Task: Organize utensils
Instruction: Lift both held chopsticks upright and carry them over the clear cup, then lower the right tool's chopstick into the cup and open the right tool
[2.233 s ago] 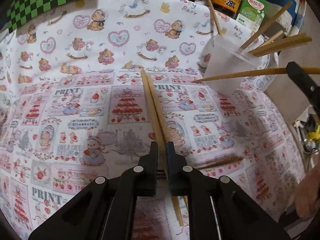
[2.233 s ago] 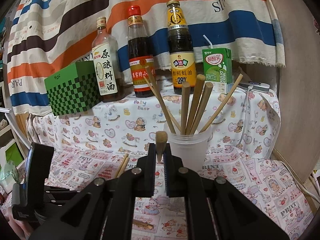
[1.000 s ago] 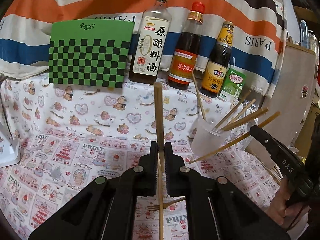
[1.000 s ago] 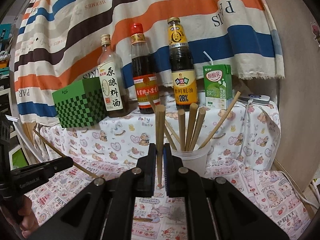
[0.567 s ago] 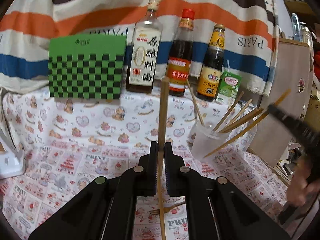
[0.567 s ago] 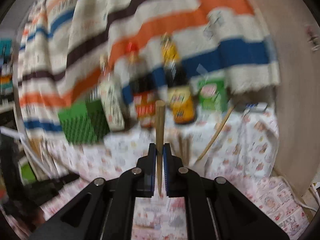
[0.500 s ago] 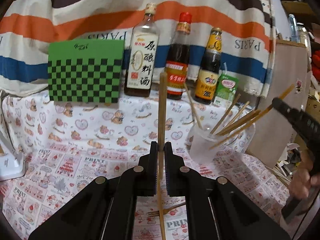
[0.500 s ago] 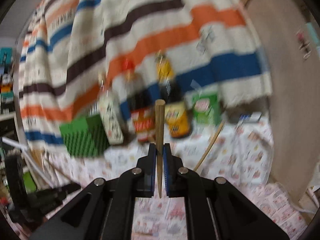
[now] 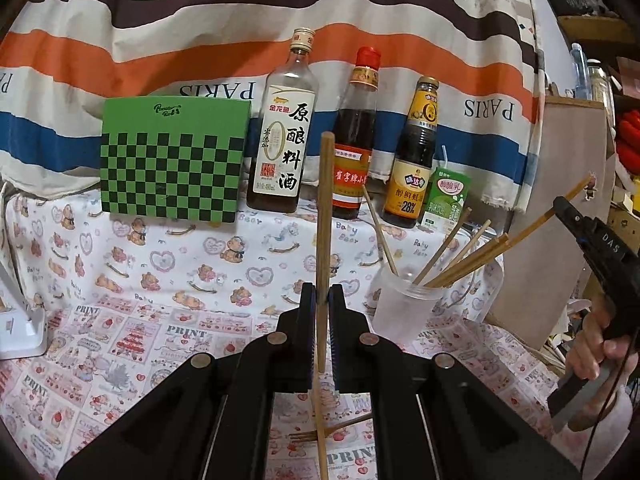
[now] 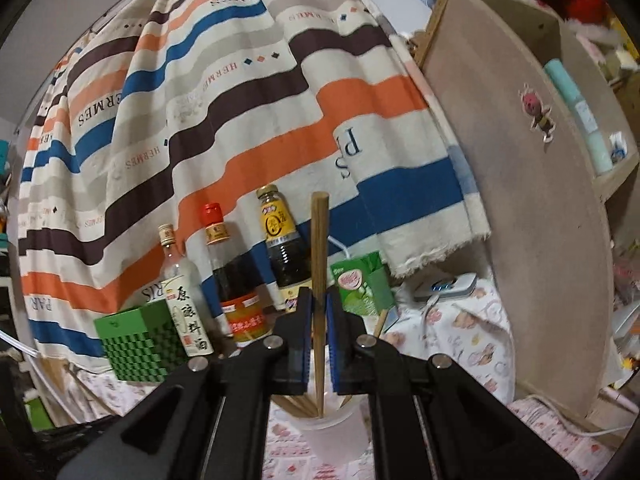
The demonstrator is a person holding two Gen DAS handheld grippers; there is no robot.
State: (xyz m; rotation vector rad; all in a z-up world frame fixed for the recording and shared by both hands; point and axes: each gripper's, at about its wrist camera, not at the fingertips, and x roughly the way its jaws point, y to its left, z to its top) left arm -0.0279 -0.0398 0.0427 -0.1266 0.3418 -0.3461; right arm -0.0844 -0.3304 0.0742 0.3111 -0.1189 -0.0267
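Gripping an upright chopstick (image 9: 325,216) in clenched left gripper (image 9: 320,300), left of plastic cup (image 9: 404,308) holding more chopsticks; wooden fork (image 9: 332,432) lying on cloth below

Clamping another chopstick (image 10: 319,264) in right gripper (image 10: 319,312), tip over cup (image 10: 332,436)

green-and-black chequered box (image 9: 172,164), orange, blue, brown striped cloth (image 9: 200,40), red-capped dark bottle (image 9: 356,136), green carton (image 9: 446,198)
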